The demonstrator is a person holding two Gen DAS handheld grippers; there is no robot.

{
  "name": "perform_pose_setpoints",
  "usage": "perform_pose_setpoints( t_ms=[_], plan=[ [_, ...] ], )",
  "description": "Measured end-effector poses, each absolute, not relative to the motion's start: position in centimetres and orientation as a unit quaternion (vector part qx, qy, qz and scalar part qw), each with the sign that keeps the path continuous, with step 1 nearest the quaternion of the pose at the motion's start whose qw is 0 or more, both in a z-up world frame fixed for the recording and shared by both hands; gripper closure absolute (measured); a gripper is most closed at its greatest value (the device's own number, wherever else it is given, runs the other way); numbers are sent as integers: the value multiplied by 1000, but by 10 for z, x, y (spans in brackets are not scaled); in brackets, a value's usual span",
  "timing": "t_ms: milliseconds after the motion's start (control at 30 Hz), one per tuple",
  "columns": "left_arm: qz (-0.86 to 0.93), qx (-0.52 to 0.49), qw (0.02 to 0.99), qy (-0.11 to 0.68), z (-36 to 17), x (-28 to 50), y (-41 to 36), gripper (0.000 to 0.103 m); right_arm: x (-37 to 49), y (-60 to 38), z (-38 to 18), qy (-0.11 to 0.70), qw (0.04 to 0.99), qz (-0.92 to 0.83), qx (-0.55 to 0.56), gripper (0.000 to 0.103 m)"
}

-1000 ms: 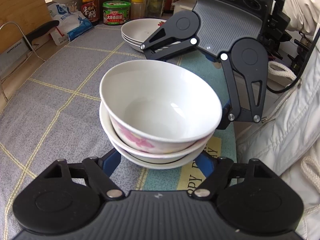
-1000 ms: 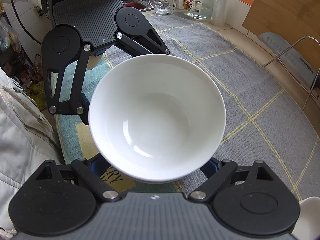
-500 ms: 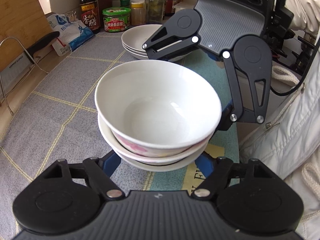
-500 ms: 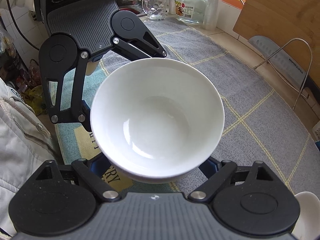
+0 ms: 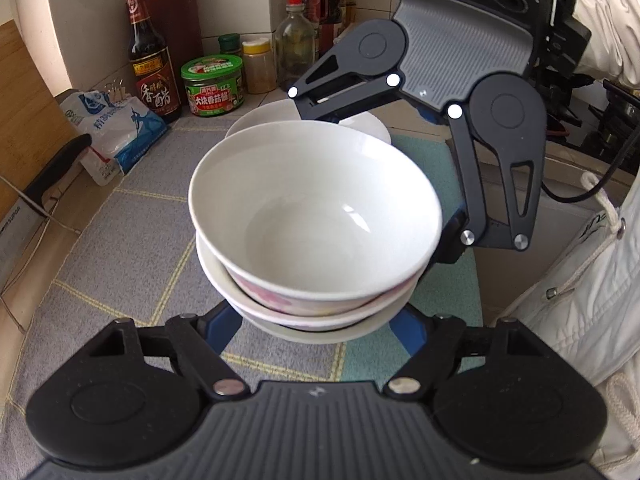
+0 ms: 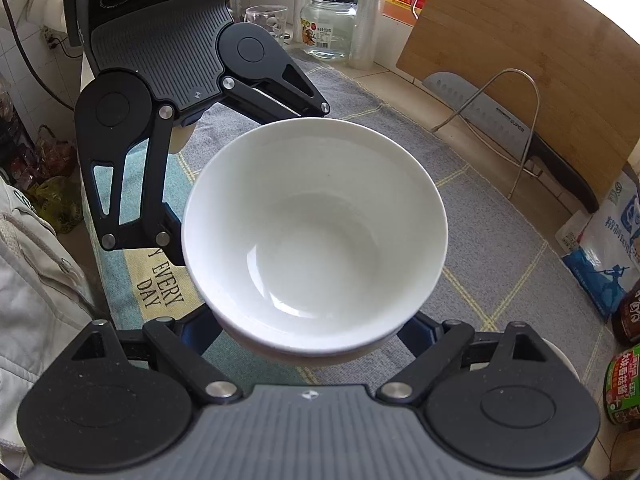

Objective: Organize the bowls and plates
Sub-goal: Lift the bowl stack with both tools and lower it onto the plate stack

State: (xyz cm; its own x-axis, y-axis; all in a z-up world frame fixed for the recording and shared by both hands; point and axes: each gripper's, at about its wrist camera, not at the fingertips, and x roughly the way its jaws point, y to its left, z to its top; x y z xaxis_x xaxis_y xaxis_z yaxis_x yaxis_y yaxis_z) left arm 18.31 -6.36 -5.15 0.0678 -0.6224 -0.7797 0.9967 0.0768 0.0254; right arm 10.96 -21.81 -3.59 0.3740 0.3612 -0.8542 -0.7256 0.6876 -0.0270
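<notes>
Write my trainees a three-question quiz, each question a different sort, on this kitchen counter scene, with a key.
1. True or false: the stack of bowls holds only one bowl.
2. What stands just beyond the plates? A green-lidded jar; B kettle; C toaster.
3. Fill in: the left tongs and right tongs grip the stack from ___ sides.
Key: 1 false, three bowls; 2 A; 3 opposite.
</notes>
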Motion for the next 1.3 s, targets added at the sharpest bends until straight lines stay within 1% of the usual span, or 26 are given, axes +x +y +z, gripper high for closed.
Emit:
perform_pose_setpoints(
  t_ms=[300,500,900,1300],
  plan=[
    [-629,318,656,269,-43,189,-140,24,100,-288,-18,438,824,288,-213,8],
    [-644,324,645,254,-43,199,-176,24,95,-318,-12,440,834,254,-213,8],
    [-662,332,622,252,-55,210,-215,24,94,-342,-19,461,837,215,-204,8],
    [-663,339,614,260,-62,218,-230,24,104,-357,-35,477,834,202,-189,8]
  ],
)
